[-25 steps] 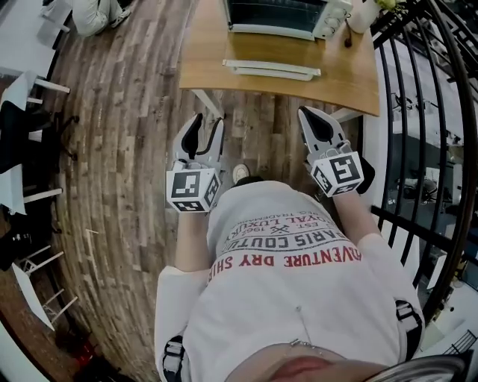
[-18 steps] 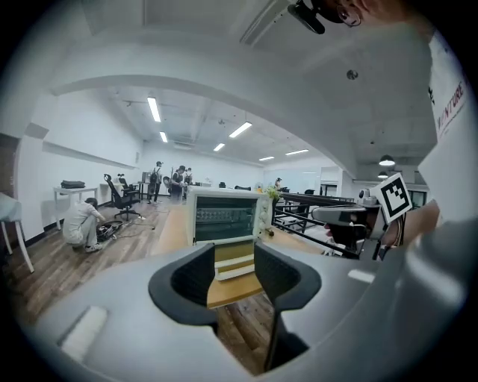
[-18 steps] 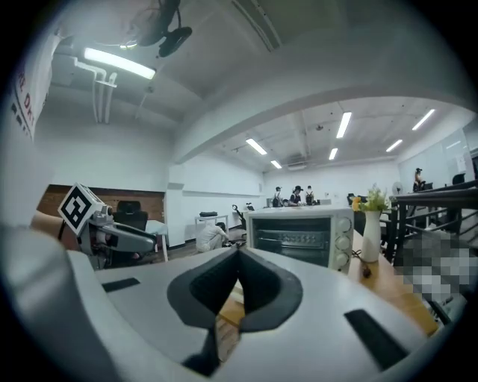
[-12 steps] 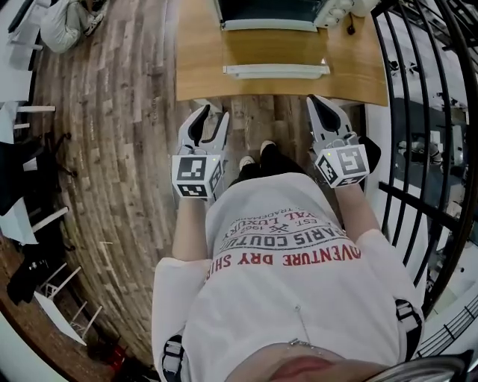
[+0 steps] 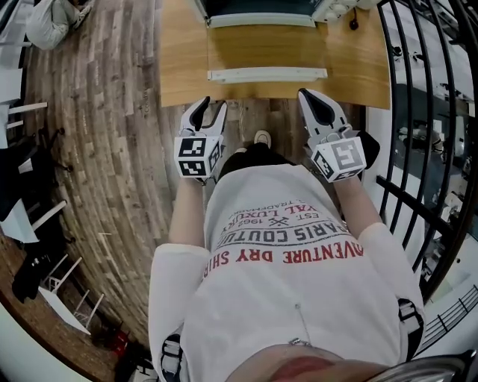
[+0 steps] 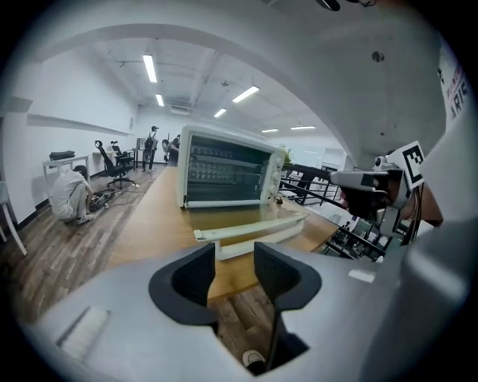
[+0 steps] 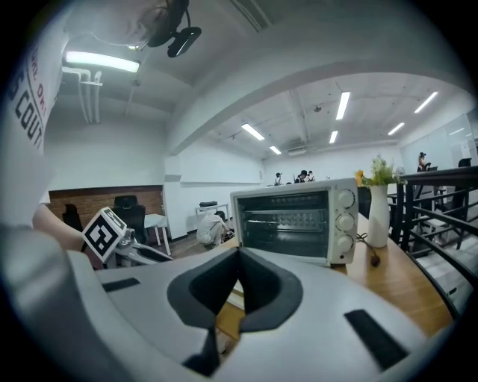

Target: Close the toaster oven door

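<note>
- L gripper: I see jaws apart, nothing between, near table front edge.
- R gripper: jaws pressed together, empty.
- Toaster oven at table's far side; door hangs open, flat, just ahead of both grippers, untouched.

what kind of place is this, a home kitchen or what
Probably an open-plan office or workshop, not a home kitchen: office chairs by desks, long ceiling strip lights, and the toaster oven sits on a long wooden table in a big open room.
</note>
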Available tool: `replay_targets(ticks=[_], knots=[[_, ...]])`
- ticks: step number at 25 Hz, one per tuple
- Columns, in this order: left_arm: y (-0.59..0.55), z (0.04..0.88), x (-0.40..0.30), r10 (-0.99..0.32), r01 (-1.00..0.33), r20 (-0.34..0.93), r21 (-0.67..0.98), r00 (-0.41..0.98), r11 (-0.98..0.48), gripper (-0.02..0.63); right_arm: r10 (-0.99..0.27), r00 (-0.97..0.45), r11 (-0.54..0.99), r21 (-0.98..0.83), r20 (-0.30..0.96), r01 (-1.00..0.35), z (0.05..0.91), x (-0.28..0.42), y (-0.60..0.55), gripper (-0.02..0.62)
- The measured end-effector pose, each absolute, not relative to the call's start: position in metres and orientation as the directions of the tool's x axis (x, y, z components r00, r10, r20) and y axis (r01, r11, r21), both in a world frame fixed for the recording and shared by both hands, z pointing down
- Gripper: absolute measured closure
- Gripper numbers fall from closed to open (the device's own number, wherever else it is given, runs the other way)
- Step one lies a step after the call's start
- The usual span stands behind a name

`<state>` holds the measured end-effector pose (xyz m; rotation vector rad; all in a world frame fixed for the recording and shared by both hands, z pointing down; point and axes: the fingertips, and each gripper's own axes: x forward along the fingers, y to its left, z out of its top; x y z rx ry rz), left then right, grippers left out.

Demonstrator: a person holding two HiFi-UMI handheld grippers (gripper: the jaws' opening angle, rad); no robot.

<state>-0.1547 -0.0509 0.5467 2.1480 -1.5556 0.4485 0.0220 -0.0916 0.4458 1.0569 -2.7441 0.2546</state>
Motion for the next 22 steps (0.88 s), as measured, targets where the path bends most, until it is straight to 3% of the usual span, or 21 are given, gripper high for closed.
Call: replay_targets(ticks=[18,22], knots=[[-0.114,0.617,-0.165,-0.783,-0.955,0.559,0.255,0.272,-0.149,0.442,-0.605,-0.743,0.758,-0.079,0.286,-0.647,0.489,0.024,-0.123,0.609],[-0.116,0.617,-0.163,-0.769,-0.958,0.577,0.236,0.275,-0.165,0.506,-0.602,-0.744,0.760,-0.078,0.291,-0.645,0.491,0.025,-0.125,0.609]])
